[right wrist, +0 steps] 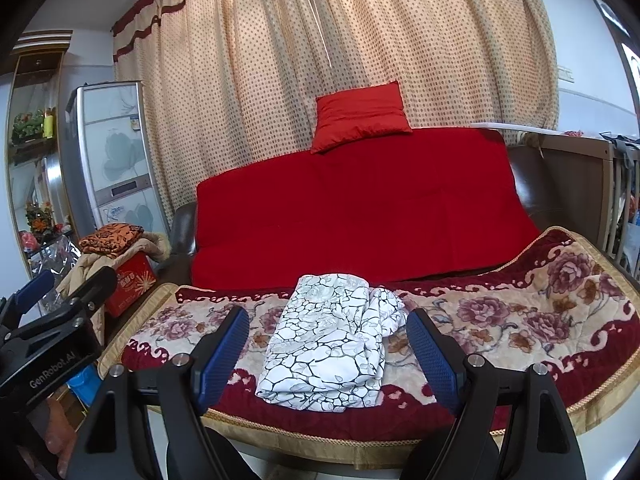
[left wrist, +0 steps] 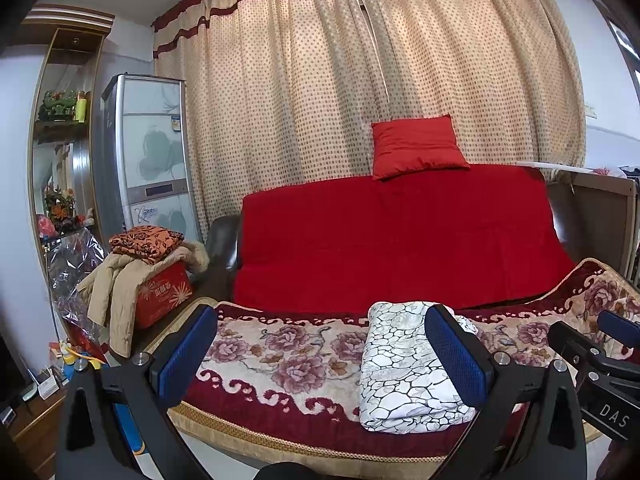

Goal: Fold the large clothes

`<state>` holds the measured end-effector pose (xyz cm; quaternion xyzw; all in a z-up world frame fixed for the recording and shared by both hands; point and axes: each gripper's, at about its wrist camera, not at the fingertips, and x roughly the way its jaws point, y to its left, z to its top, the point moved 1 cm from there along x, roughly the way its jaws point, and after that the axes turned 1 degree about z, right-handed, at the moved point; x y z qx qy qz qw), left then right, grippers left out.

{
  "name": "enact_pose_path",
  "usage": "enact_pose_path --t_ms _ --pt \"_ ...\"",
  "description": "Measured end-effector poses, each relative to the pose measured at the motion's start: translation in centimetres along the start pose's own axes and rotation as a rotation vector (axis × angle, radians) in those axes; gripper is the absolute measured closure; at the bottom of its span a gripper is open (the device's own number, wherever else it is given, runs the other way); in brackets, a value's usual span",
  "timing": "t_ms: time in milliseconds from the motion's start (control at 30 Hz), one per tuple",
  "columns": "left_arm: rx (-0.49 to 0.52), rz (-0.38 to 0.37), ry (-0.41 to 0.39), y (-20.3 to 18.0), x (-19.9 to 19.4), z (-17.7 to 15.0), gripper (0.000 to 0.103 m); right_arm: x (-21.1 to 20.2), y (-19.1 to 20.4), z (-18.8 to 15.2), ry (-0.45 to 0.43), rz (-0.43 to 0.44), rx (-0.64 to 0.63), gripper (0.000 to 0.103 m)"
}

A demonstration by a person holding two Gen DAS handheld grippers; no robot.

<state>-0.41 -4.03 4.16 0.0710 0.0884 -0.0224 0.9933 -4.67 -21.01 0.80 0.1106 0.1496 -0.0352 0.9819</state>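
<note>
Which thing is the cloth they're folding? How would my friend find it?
Find the big red-covered sofa. In front of it lies a flowery blanket, and on its middle sits the folded white cloth. Only this one has black crackle lines like broken eggshell; the blanket has pink roses.

A dotted beige curtain with dark red bands covers the back wall. Before it stands a sofa under a red cover, a red cushion on its backrest. A tall cabinet and wooden shelves stand at left.
</note>
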Motion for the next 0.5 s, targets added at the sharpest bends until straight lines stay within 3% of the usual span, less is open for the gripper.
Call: enact_pose_path --t_ms 500 --pt "-0.007 -0.007 0.022 0.7 1.4 -0.8 0.000 1.7 0.8 -0.6 0.034 0.004 -0.007 0.019"
